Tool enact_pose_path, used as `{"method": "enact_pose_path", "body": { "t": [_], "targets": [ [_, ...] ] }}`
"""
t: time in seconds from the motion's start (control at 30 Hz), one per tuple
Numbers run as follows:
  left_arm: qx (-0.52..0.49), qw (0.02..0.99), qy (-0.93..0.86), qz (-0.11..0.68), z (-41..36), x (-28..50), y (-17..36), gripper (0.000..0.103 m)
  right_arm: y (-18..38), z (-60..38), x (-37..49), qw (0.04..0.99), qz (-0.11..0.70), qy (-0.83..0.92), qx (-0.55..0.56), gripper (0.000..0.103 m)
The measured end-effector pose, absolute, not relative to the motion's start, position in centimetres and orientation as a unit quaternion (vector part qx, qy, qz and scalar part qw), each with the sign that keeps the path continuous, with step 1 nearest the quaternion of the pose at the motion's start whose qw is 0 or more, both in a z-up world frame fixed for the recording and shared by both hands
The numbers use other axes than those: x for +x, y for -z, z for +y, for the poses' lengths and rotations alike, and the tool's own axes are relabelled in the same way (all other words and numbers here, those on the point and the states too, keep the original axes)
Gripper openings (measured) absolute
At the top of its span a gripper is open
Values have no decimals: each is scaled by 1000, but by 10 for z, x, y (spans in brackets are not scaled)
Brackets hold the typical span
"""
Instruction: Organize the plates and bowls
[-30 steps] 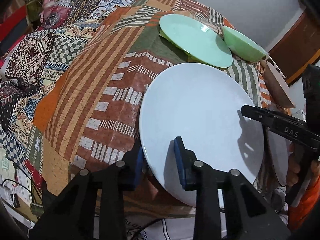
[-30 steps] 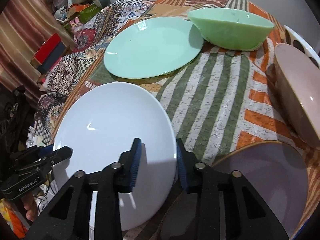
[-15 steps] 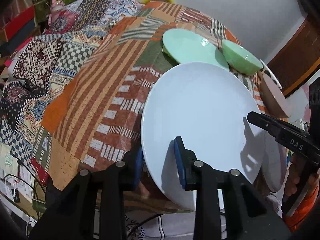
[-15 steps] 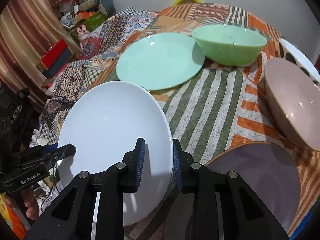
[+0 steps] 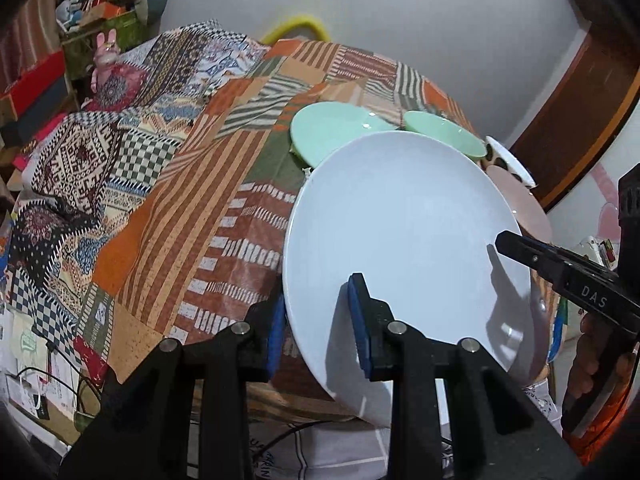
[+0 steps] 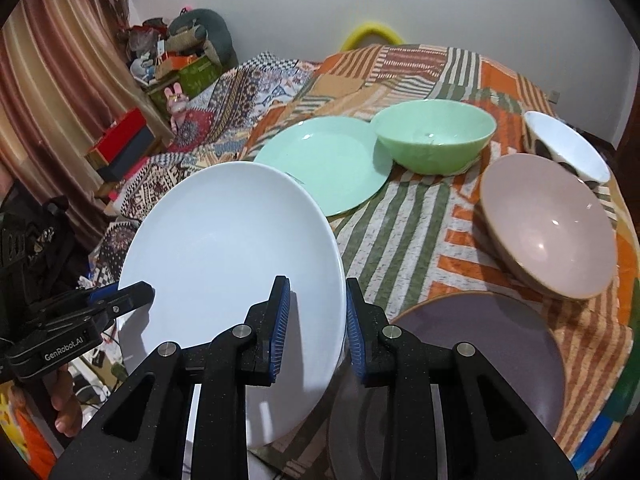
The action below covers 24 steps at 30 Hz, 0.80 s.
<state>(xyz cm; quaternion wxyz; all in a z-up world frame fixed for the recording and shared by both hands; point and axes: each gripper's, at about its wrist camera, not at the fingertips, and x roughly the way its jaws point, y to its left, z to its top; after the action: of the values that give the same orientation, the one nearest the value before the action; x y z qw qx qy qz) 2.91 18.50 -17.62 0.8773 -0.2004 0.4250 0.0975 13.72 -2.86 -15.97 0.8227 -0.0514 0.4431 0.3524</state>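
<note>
We hold the white plate [image 5: 404, 236] between us, tilted and lifted off the patterned cloth [image 5: 168, 216]. Our left gripper [image 5: 316, 320] pinches its near-left rim; our right gripper [image 6: 318, 320] clamps narrowly on the opposite edge. The green plate [image 6: 324, 162] and green bowl [image 6: 434, 136] sit farther back.

Large plate [image 6: 224, 264] held tilted above near edge of counter [image 6: 412, 224], left tongs [image 5: 316, 320] clamped on its left rim, right tongs [image 6: 316, 316] on its right rim. Right of it on counter, second plate [image 6: 480, 344]. Behind, third plate [image 6: 332, 160] with bowl [image 6: 436, 136] touching its right edge. Further right, shallow bowl [image 6: 548, 224], small bowl [image 6: 568, 148] just behind it.
</note>
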Motion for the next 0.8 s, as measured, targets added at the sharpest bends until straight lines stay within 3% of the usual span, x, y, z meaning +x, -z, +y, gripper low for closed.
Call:
{"method": "enact_pose_path", "body": {
  "t": [0.8],
  "targets": [
    [-144,898,-40,413,101,40,139,30,133,-117,120,857,411,-310,3,25]
  ]
}}
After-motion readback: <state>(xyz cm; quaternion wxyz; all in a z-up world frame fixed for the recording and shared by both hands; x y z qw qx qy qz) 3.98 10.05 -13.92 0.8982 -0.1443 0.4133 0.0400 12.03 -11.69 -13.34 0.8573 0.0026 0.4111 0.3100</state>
